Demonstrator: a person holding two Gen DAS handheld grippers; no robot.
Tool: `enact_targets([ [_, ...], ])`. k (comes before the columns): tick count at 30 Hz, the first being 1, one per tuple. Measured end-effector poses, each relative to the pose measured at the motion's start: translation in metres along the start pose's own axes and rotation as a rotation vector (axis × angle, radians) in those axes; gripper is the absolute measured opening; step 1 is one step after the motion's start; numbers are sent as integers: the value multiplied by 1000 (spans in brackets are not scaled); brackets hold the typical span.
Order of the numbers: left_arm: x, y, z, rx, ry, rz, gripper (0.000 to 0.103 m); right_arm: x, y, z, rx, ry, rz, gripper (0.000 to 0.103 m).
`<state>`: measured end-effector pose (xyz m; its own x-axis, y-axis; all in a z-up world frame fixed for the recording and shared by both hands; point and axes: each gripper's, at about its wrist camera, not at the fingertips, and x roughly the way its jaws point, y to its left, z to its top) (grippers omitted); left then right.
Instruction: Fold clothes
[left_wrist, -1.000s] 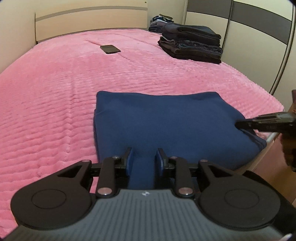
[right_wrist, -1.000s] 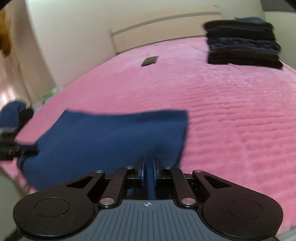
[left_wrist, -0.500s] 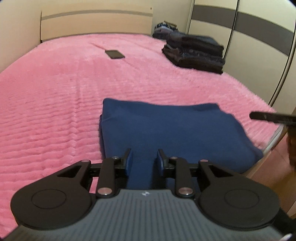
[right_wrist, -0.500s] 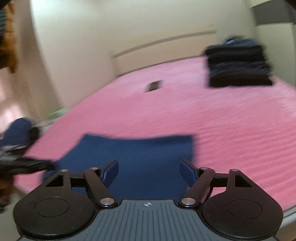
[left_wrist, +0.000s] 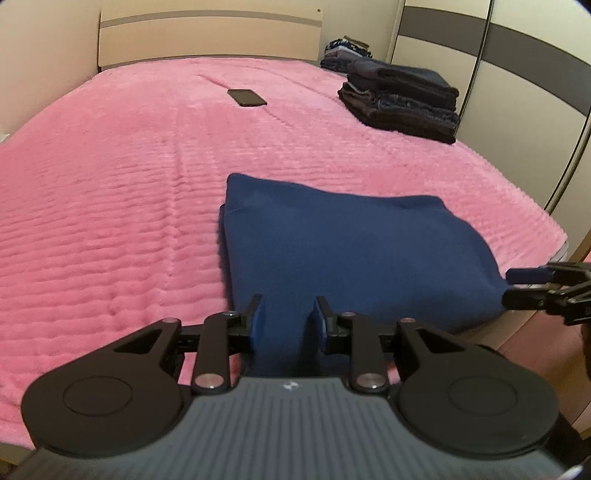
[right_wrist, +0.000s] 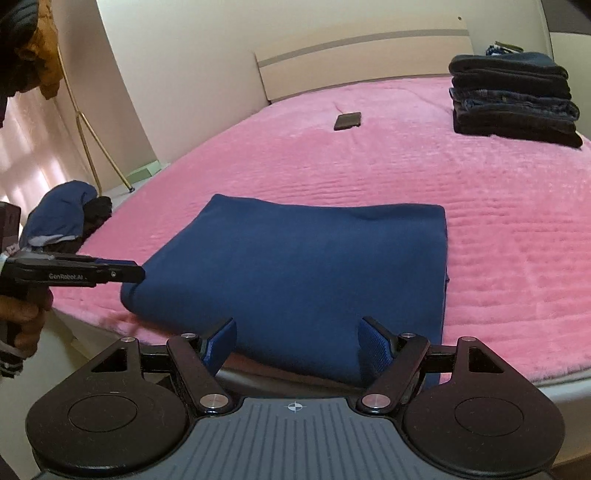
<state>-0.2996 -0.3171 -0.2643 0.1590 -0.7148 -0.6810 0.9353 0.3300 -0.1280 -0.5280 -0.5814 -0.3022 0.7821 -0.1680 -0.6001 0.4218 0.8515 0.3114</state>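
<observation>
A navy blue garment (left_wrist: 351, 251) lies folded in a flat rectangle on the pink bedspread (left_wrist: 110, 184), close to the bed's front edge. My left gripper (left_wrist: 288, 321) is shut on a fold of its near left corner, and cloth fills the narrow gap between the pads. The right wrist view shows that gripper (right_wrist: 138, 274) touching the garment (right_wrist: 303, 266) at its left corner. My right gripper (right_wrist: 297, 341) stands open just off the garment's near edge, nothing pressed between its blue pads. It also shows at the bed's right corner (left_wrist: 511, 288), jaws apart.
A stack of dark folded clothes (left_wrist: 402, 99) sits at the far right of the bed, and a black phone (left_wrist: 246, 97) lies near the headboard. A wardrobe (left_wrist: 517, 92) runs along the right side. A person's hand (right_wrist: 22, 317) holds the left gripper beside a gold stand (right_wrist: 88, 147).
My right gripper has opened, let go of the garment and drawn back from it. The garment now lies flat on the bed. The left gripper keeps its hold.
</observation>
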Motion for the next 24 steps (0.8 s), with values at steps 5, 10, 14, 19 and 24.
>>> enact_targets([
  [5, -3, -3, -3, 7, 9, 9, 24, -7, 7, -7, -7, -1, 8, 76],
  [10, -4, -5, -4, 20, 14, 13, 24, -10, 9, -10, -28, 1, 1, 76],
  [14, -4, -5, -5, 25, 16, 14, 24, -6, 18, -10, -112, 15, -20, 76],
  [19, -3, -5, -5, 38, 16, 7, 25, 11, 60, -14, -517, 59, -71, 76],
  [24, -13, -13, -8, 177, -35, 7, 31, 37, 84, -26, -842, 77, -136, 76],
])
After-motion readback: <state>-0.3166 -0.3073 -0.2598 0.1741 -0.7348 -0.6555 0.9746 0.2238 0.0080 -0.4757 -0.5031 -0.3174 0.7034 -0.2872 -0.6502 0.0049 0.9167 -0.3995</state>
